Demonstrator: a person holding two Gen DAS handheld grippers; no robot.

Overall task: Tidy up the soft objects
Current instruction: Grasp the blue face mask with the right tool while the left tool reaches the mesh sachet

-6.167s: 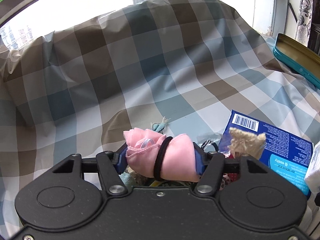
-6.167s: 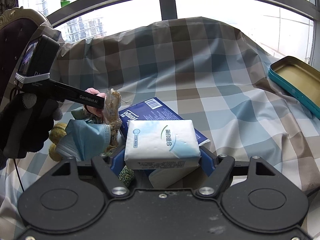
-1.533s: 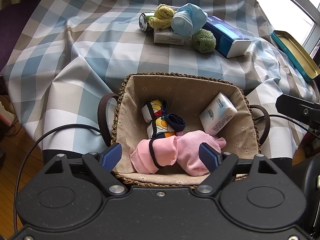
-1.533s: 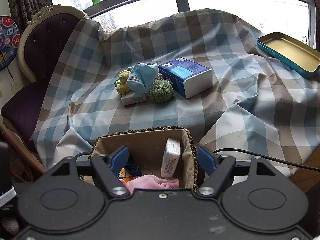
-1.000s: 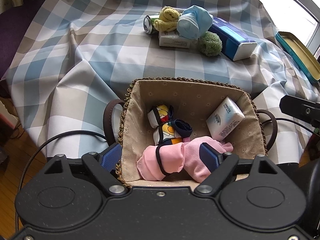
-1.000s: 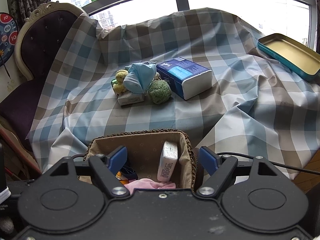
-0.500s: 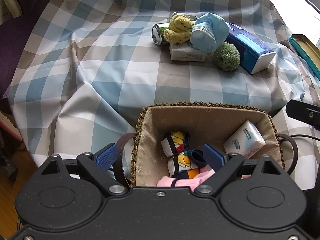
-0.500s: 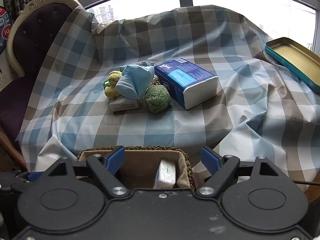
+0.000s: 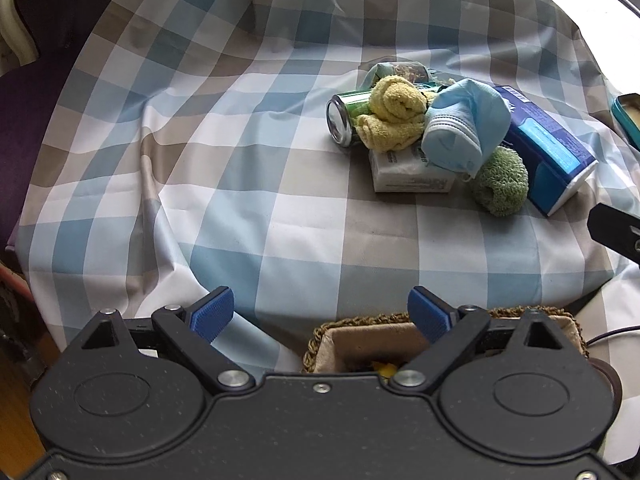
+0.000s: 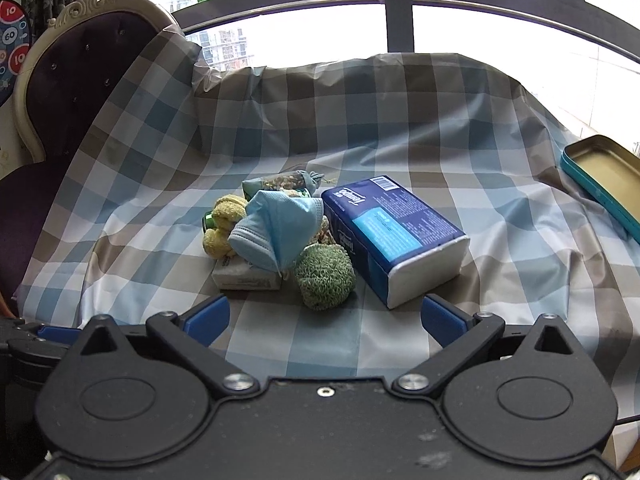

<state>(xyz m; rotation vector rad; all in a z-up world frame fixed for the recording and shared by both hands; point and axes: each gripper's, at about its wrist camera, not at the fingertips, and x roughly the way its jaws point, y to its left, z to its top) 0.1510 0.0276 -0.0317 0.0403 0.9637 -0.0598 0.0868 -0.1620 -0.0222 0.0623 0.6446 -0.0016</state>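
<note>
Since the earlier frames both grippers have left the basket (image 9: pixel 360 338); only its far rim shows now. Left gripper (image 9: pixel 322 312) and right gripper (image 10: pixel 324 318): jaws just opening, spread wide, nothing between them. Remaining pile on the checked cloth (image 9: pixel 260 208): blue face mask (image 10: pixel 278 230) draped over yellow towel roll (image 10: pixel 224 220), beside green knitted ball (image 10: pixel 325 276). Blue tissue pack (image 10: pixel 394 236) reads "tempo".

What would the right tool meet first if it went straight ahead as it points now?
Probably the green knitted ball, which lies nearest between the open right tool's fingers, with bare checked cloth before it. Depth is hard to judge.
</note>
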